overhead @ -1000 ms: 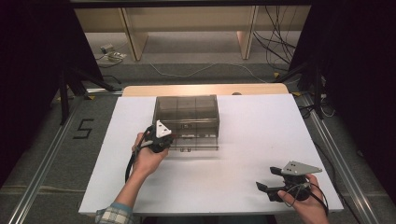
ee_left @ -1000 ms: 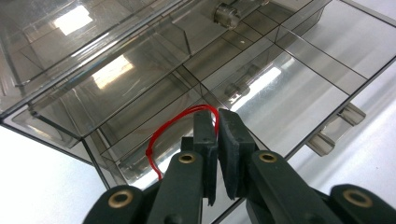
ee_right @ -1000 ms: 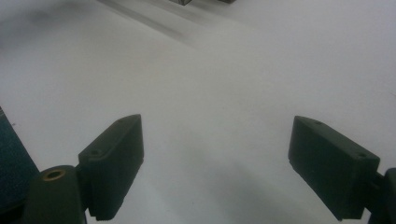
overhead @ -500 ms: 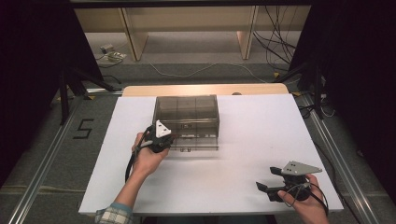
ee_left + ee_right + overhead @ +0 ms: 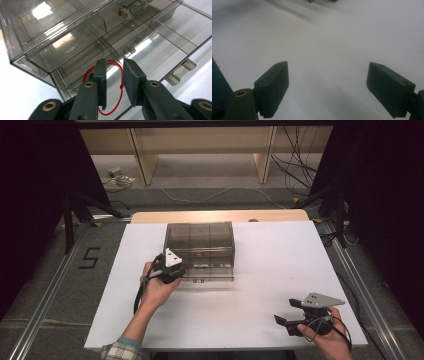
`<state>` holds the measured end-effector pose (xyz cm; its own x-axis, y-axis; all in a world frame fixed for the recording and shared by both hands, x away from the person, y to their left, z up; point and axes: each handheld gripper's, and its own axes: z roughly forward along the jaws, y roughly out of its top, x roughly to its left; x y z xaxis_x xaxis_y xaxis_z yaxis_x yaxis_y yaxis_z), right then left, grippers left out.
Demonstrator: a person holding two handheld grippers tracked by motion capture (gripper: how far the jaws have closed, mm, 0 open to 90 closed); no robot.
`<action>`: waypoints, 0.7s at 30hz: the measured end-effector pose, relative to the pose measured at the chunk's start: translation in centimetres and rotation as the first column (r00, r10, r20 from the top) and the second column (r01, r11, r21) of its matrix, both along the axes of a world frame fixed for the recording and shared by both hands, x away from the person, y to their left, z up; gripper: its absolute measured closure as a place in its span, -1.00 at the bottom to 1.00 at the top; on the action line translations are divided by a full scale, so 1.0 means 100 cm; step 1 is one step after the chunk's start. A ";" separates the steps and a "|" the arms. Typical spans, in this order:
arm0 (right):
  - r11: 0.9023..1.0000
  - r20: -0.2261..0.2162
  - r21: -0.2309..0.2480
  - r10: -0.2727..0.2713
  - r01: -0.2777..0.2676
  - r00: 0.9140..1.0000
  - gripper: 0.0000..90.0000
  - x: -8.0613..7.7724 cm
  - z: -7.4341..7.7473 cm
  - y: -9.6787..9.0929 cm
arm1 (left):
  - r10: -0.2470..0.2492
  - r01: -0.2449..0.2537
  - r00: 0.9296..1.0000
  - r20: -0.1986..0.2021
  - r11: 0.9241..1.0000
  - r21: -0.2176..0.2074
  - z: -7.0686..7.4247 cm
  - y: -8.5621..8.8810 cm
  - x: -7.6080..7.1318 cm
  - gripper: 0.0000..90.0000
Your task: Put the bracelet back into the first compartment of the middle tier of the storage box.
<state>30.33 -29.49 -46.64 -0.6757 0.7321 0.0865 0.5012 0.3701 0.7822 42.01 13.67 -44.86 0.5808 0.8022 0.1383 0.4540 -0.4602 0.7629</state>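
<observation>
Nothing big shifts; only the left gripper (image 5: pixel 113 83) at the smoky organizer box (image 5: pixel 200 242) has just been parting its jaws, now narrowly apart around the red string loop (image 5: pixel 110 87) in the box's front tray. Right gripper (image 5: pixel 294 316) sits wide open, well away. I'd back straight out so the loop doesn't snag.

The high view looks down on the table (image 5: pixel 260 270); the left gripper view sits close against the box (image 5: pixel 75 37) (both show it).
</observation>
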 end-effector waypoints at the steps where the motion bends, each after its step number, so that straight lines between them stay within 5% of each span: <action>1: 1.000 0.002 0.003 0.000 0.000 1.000 -0.58 0.000 0.000 0.000 | 0.002 -0.002 1.000 0.002 1.000 -0.001 0.001 0.000 0.000 0.60; 21: 1.000 0.004 0.005 0.002 -0.002 1.000 -0.58 0.000 0.000 0.000 | 0.020 -0.020 1.000 0.014 0.999 -0.036 0.006 0.002 -0.002 0.33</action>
